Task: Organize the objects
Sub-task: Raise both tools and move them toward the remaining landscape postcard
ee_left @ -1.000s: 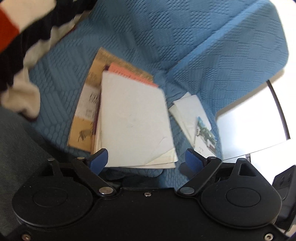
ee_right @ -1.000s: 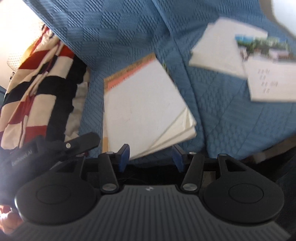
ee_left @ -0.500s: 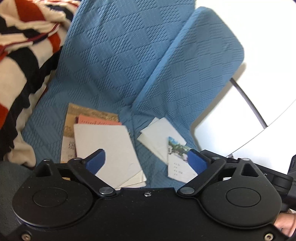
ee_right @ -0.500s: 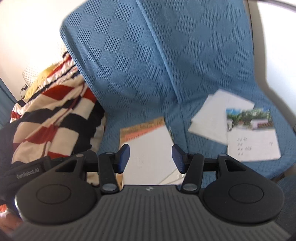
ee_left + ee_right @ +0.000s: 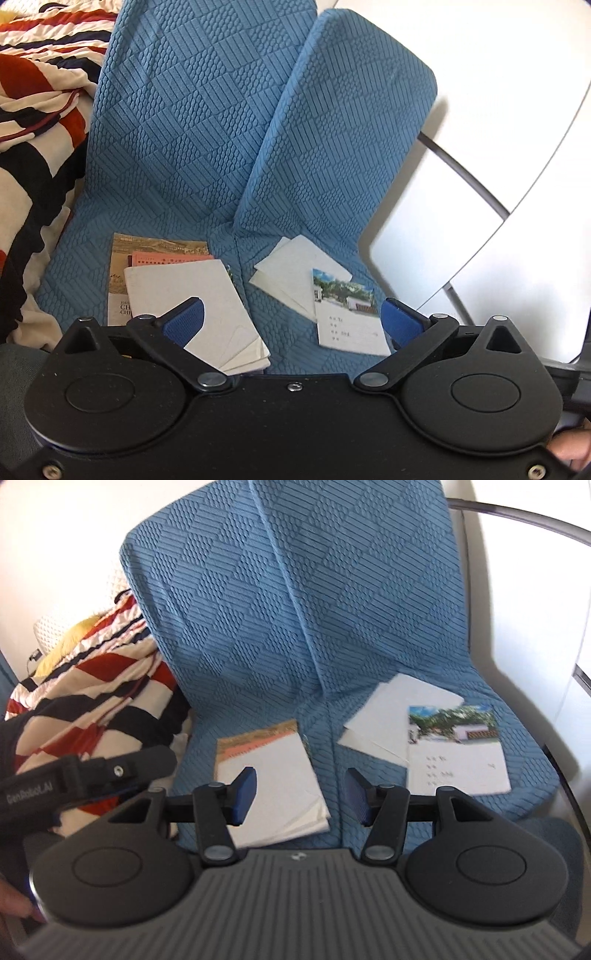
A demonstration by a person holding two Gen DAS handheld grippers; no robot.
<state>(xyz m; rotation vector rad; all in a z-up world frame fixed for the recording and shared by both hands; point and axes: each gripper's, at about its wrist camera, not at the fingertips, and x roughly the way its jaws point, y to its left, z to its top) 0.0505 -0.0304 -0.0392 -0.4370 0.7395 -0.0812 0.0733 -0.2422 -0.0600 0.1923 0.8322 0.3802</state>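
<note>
Versus a second ago, both your wrist views sit much farther back from the seat: the papers look small and low now, and the whole blue chair cover with its backrest is in frame. Your left gripper has just been opening its jaws; they stand wide with nothing between them, held above the seat. Your right gripper is about half open, as it was before, also empty, pads clear of everything.

No real container here; the chair seat holds everything. Two groups, apart from each other, one either side of the seat's centre crease:
- Left group: paper stack, a white sheet on top, an orange booklet under it, a tan brochure at the bottom, edges stepped rather than flush. The near corner of the stack fans out into several sheets.
- Right group: loose white sheets, overlapped on their near side by a photo card with a picture strip along the top and print below.

Striped blanket is bunched beside the chair on the left, touching the cover's edge.

View differences: the left wrist shows the white table panel to the right of the chair and a bit of your hand at bottom right. The right wrist shows your left gripper's body at its left edge and a yellow cloth behind the blanket; brochure lettering is readable only from the left wrist.
</note>
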